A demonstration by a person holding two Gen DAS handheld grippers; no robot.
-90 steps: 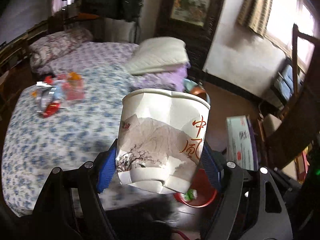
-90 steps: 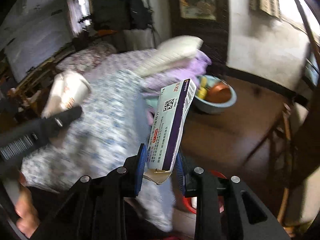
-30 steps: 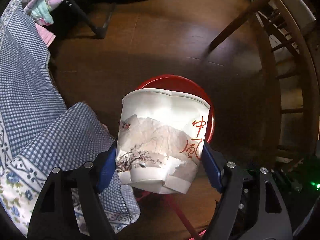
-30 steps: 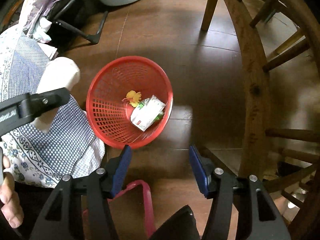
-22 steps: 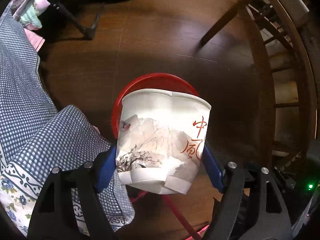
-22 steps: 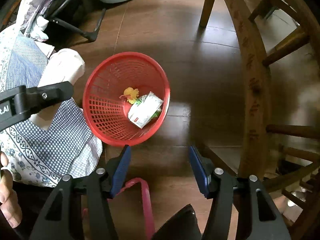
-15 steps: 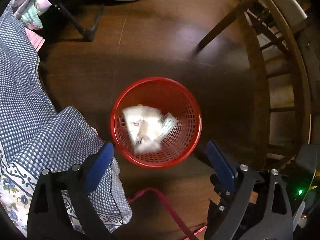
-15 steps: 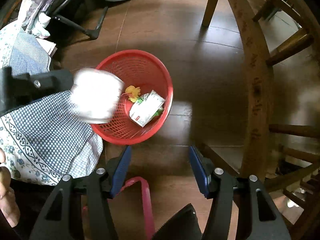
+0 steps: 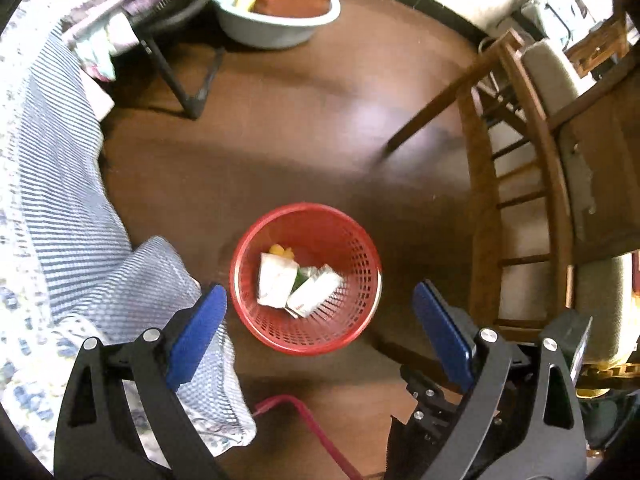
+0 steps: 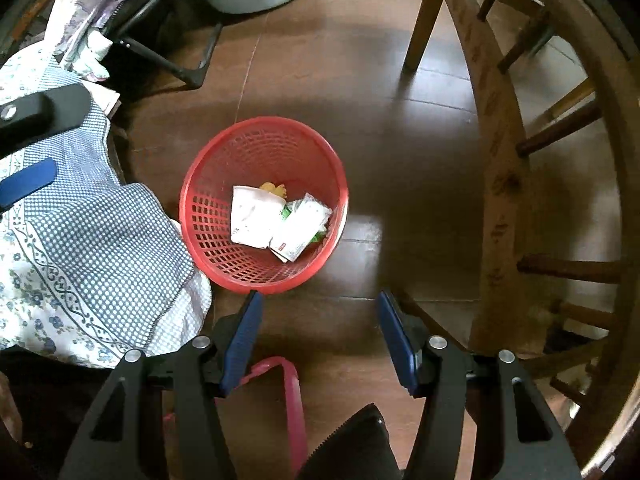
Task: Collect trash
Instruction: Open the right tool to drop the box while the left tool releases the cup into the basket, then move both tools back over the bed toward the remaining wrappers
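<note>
From the left wrist view we look steeply down at a red basket (image 9: 306,278) standing on a dark wooden floor (image 9: 280,140). Our left gripper (image 9: 320,328) has its blue fingers (image 9: 196,334) spread wide with nothing between them. Inside the basket lies a crumpled white paper cup (image 9: 276,282) beside a white packet (image 9: 316,294); a yellow scrap (image 9: 282,250) peeks out behind them, too small to identify. A checked bedcover (image 9: 60,208) hangs at the left, motion-blurred. A pale basin (image 9: 276,30) sits at the top, a wooden chair (image 9: 516,184) at the right, partly cut off.

From the right wrist view the basket (image 10: 262,204) sits just beyond our right gripper (image 10: 320,340), whose fingers (image 10: 240,340) stand apart and empty. The cup (image 10: 252,216) and packet (image 10: 300,228) lie touching, with a green item between them mostly hidden. One finger of the left gripper (image 10: 26,180) enters at the left edge, the rest cut off. A pink strap (image 10: 292,396) lies below, partly hidden by the gripper.
</note>
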